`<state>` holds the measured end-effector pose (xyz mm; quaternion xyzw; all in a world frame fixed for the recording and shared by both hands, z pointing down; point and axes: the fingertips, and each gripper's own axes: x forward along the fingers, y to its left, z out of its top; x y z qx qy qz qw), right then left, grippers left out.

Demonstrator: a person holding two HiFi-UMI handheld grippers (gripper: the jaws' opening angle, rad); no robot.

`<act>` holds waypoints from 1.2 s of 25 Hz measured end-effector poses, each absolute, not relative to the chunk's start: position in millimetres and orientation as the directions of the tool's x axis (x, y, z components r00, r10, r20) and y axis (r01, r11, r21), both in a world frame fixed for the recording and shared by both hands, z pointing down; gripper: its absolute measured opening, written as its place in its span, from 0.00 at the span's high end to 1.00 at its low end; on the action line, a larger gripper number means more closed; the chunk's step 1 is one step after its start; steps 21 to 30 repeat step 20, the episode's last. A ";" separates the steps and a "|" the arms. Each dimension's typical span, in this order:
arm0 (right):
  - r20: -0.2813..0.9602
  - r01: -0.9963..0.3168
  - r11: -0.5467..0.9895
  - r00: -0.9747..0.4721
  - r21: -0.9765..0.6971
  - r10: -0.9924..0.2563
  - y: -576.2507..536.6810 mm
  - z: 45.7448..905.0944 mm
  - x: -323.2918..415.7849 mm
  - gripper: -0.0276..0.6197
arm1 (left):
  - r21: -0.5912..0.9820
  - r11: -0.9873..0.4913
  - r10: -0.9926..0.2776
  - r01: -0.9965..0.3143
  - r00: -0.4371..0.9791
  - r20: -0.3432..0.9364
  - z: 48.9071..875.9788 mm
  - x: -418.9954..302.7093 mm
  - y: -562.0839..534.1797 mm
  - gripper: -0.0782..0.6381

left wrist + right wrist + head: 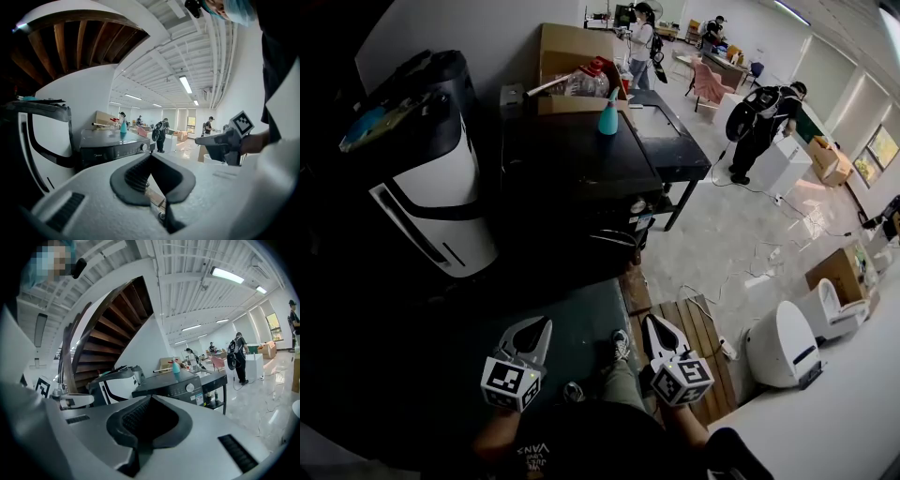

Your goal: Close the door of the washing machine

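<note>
Left tongs (546,325) and right tongs (650,322) are shut, empty. Gripper views show the black washing machine (172,391) and its round knob (190,387).

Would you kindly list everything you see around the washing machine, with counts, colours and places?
washing machine: one, black, centre, ahead of both tools
spray bottle: one, teal, on the washing machine's far edge
carton: one, brown, behind the washing machine, with clutter in it
table: one, black, right of the washing machine
appliance: one, white and black, left of the washing machine
pallet: one, wooden, on the floor beside the right tool
units: two, white, on the floor at lower right
people: three, mostly dark clothes, far part of the room
left tool: one, white and black, shut, empty, bottom centre-left
right tool: one, white and black, shut, empty, bottom centre-right
</note>
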<state>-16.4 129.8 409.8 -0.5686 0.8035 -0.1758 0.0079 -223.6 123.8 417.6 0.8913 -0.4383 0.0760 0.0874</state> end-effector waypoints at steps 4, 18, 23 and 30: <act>0.186 -0.918 0.300 -0.353 -0.260 -0.917 138.7 416.1 -11.8 0.96 | 0.082 -0.603 -0.773 -0.794 0.606 0.188 412.7 -224.1 133.9 0.88; 0.160 -0.924 0.279 -0.326 -0.261 -0.932 141.4 406.8 0.4 0.96 | 0.018 -0.571 -0.810 -0.820 0.567 0.150 402.8 -221.8 146.8 0.88; 0.148 -0.921 0.291 -0.336 -0.260 -0.930 140.4 409.8 1.2 0.96 | 0.014 -0.565 -0.814 -0.825 0.561 0.151 403.0 -222.1 146.6 0.88; 0.148 -0.921 0.291 -0.336 -0.260 -0.930 140.4 409.8 1.2 0.96 | 0.014 -0.565 -0.814 -0.825 0.561 0.151 403.0 -222.1 146.6 0.88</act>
